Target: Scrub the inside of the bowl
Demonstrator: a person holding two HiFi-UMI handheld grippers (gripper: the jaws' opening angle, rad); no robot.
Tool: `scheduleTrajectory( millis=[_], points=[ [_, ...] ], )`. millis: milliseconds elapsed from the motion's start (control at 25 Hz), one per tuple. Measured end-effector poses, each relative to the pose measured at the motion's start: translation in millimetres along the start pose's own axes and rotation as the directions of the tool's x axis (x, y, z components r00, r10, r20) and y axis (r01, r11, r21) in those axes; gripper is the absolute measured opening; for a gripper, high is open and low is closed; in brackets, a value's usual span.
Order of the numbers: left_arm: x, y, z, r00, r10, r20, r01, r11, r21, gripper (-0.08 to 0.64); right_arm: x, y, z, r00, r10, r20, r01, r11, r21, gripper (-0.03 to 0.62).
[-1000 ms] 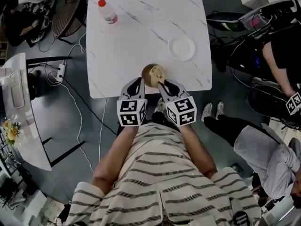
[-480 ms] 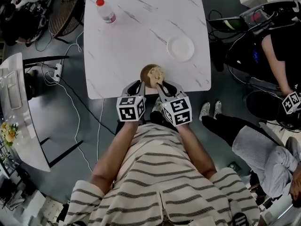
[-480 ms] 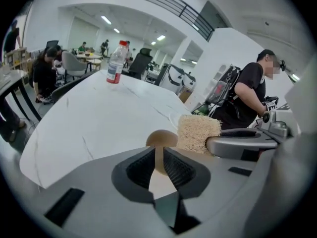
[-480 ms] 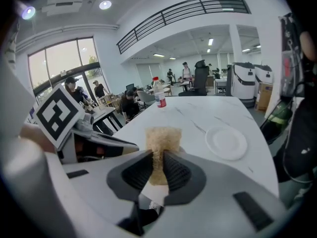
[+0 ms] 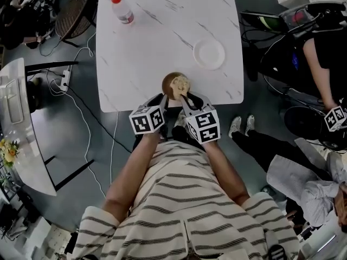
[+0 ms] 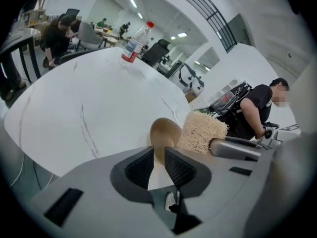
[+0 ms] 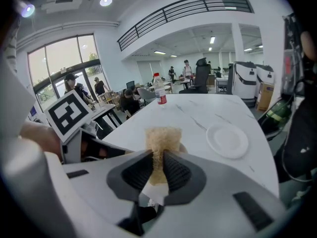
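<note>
2 grippers engaged, scrub apparently mid-way
Left gripper (image 6: pixel 158 158) pinches the bowl (image 6: pixel 162 133) by its near rim; right gripper (image 7: pixel 157 170), clamped on the fibrous scrub pad (image 7: pixel 161 139), presses it inside. Remaining dirt cannot be judged.

Head view: scrub pad (image 5: pixel 180 83) covers most of bowl (image 5: pixel 167 82) interior, near rim lost under left hand-held gripper (image 5: pixel 162 98) and right hand-held gripper (image 5: pixel 187 98); right gripper view: bowl almost wholly behind pad; bottle (image 5: pixel 122 10) label too small to read.
</note>
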State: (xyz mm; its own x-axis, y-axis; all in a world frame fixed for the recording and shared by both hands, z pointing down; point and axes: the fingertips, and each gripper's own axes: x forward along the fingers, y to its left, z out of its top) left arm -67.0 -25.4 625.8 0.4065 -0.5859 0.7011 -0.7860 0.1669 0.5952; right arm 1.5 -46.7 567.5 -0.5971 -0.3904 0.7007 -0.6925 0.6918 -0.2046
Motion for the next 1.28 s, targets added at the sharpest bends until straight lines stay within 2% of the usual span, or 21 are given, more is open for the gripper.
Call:
scheduleTrajectory(
  millis=[280,480,560,680,760,1040,1280],
  points=[
    [8,2,-9,0.999,-0.027,-0.016,0.026,0.997,-0.071,0.052,-1,-1,0,1.000,-0.004,-0.001,0.004,1.000,-0.004,0.067],
    [13,4,-14,0.998,-0.056,-0.018,0.052,0.984,-0.168,0.052,2,-4,-2,1.000,-0.006,-0.001,0.006,1.000,-0.006,0.067],
    [14,2,-15,0.996,-0.083,-0.017,0.077,0.970,-0.233,0.052,2,-4,-3,1.000,-0.006,-0.005,0.006,1.000,-0.006,0.067],
    [15,2,-19,0.993,-0.117,-0.010,0.106,0.934,-0.341,0.052,0,-3,-4,1.000,-0.006,-0.011,0.006,1.000,-0.002,0.067],
    [16,3,-21,0.992,-0.127,-0.005,0.115,0.914,-0.389,0.052,0,-3,-4,1.000,-0.008,-0.013,0.008,1.000,-0.003,0.067],
    [17,4,-18,0.990,-0.138,0.026,0.135,0.877,-0.462,0.052,-1,-4,-4,1.000,-0.013,-0.014,0.013,1.000,-0.002,0.067],
    [18,6,-17,0.988,-0.145,0.057,0.153,0.828,-0.539,0.024,2,-5,-8,1.000,-0.010,-0.030,0.010,1.000,-0.003,0.067]
  ],
)
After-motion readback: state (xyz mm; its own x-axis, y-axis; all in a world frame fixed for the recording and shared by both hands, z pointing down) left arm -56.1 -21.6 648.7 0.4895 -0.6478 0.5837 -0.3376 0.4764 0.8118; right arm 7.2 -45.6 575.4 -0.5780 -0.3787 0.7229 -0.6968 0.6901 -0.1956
